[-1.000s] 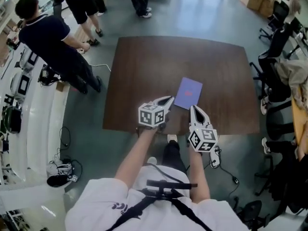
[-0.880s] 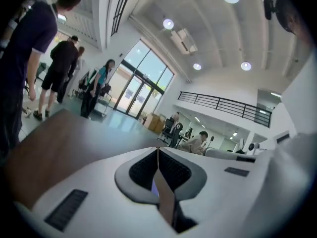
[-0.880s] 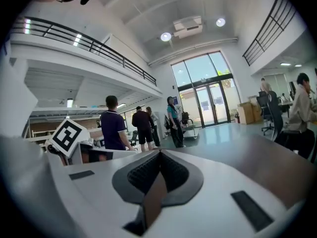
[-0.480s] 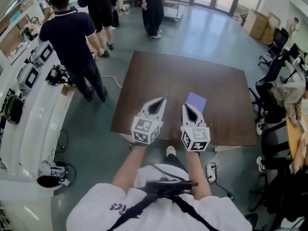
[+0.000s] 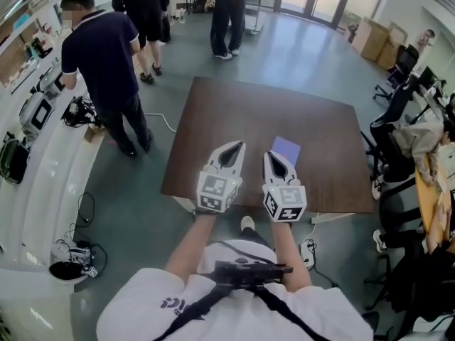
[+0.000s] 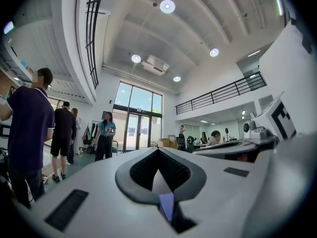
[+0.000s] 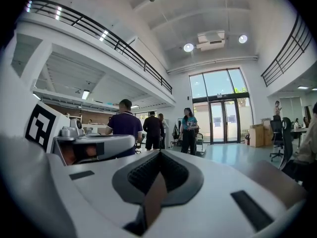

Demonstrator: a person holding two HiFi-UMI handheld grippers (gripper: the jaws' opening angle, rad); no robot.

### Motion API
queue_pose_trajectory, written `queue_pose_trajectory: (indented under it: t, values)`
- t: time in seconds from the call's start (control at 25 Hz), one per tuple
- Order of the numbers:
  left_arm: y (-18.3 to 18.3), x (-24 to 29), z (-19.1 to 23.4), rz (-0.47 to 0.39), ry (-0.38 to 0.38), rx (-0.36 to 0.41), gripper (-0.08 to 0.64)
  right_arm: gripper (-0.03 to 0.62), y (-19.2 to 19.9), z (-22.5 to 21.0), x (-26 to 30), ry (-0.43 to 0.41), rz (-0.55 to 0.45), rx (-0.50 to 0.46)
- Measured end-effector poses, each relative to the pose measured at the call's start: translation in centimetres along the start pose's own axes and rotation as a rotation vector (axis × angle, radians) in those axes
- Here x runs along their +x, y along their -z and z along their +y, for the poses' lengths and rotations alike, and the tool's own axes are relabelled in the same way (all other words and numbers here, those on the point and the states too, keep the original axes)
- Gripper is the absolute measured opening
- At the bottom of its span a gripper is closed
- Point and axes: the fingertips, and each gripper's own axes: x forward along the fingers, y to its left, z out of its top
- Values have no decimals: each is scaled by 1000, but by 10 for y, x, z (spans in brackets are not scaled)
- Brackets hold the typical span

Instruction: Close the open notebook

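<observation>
The purple notebook (image 5: 286, 148) lies closed and flat on the brown table (image 5: 249, 112), toward its near right part. Both grippers are held up side by side in front of me, pointing level out over the table's near edge. My left gripper (image 5: 237, 145) is shut with nothing in it; in the left gripper view (image 6: 159, 151) a sliver of the purple notebook (image 6: 167, 205) shows through the slit below its pads. My right gripper (image 5: 272, 155) is also shut and empty, just left of the notebook in the head view; its own view (image 7: 159, 153) shows only brown table through the slit.
A person in a dark shirt (image 5: 103, 55) stands at a white counter (image 5: 32, 162) to the left, and two more people (image 5: 227, 6) stand beyond the table. Office chairs (image 5: 394, 98) and cardboard boxes (image 5: 373, 38) line the right side. Cables (image 5: 82, 251) lie on the floor at the left.
Both grippers lifted from low by the notebook at the table's near edge and now sit level, side by side. The notebook stays closed in place.
</observation>
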Motion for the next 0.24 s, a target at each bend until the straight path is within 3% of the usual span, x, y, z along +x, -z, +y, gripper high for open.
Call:
queue_pose_trajectory:
  t: [0.24]
  values:
    - [-6, -9, 12, -28, -23, 49, 9, 3, -6, 13, 6, 3, -9, -20]
